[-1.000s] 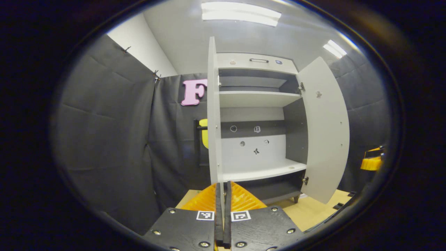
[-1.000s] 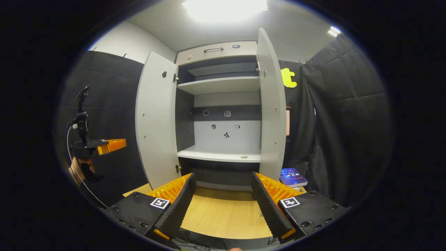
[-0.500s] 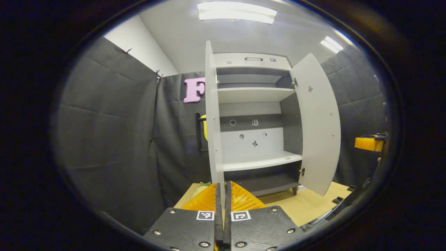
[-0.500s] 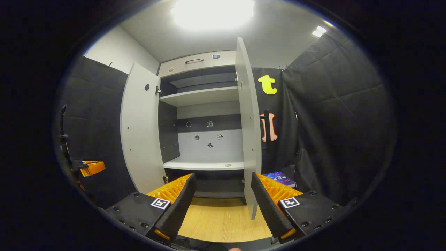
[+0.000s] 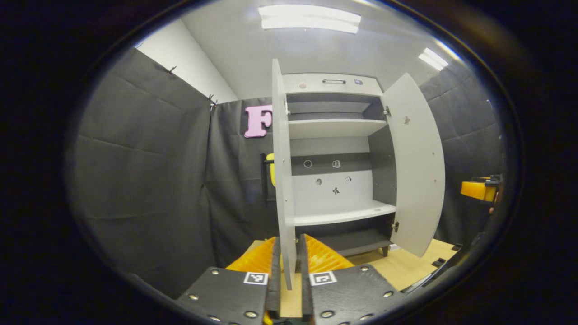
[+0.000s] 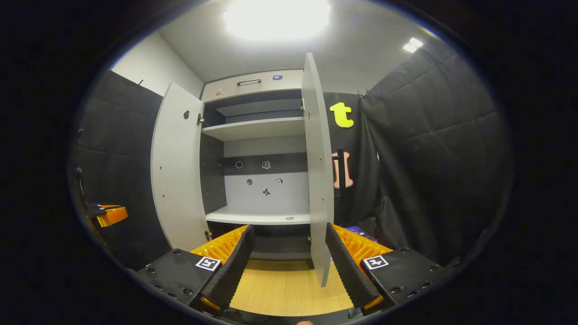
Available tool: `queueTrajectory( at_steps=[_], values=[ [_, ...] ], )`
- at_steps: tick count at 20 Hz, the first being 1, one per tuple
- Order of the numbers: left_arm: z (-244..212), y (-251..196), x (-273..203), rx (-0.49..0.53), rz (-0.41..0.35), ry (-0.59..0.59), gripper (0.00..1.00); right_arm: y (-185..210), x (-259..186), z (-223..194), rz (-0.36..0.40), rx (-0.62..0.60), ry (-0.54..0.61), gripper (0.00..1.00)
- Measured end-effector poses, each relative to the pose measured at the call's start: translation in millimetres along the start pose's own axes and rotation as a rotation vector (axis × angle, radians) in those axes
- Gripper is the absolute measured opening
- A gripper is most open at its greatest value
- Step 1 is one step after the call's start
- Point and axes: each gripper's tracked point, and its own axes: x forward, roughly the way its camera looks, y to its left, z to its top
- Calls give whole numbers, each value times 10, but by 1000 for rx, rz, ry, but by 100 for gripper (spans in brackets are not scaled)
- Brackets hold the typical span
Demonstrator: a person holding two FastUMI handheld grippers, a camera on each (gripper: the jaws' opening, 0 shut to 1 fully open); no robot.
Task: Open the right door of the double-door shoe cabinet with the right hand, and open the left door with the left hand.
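The grey double-door shoe cabinet (image 5: 338, 128) stands with both doors swung out. In the left gripper view the left door (image 5: 282, 158) is edge-on, and its lower corner sits between the fingers of my left gripper (image 5: 290, 243). Those fingers are slightly parted, with a thin gap beside the panel. The right door (image 5: 415, 167) hangs wide, and the right gripper (image 5: 478, 189) shows beyond it. In the right gripper view my right gripper (image 6: 289, 230) is wide open. The right door (image 6: 316, 171) is edge-on, its bottom close to the right finger (image 6: 347, 266). The left door (image 6: 176, 171) and left gripper (image 6: 110, 214) are farther left.
The cabinet rests on a light wooden surface (image 6: 280, 284). A top drawer with a handle (image 5: 334, 81) caps the cabinet. A blue book (image 6: 356, 230) lies to the right of the cabinet. Black cloth walls close in on both sides.
My left gripper's fingers, shut on the left door's edge before, have parted a little. The right gripper stayed open and shifted, so the right door's edge now lies between its fingers.
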Motion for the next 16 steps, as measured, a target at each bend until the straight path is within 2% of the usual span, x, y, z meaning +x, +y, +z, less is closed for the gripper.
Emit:
queueTrajectory(
  at_steps=[3,6,16],
  values=[
    [-21,31,6,-6,12,4,51,1,4,13,-5,-14,-7,98],
    [-12,28,20,5,16,-5,91,14,20,40,-6,-21,-15,98],
    [-3,-47,16,32,0,-5,92,-35,20,76,-24,-29,-34,98]
  ],
)
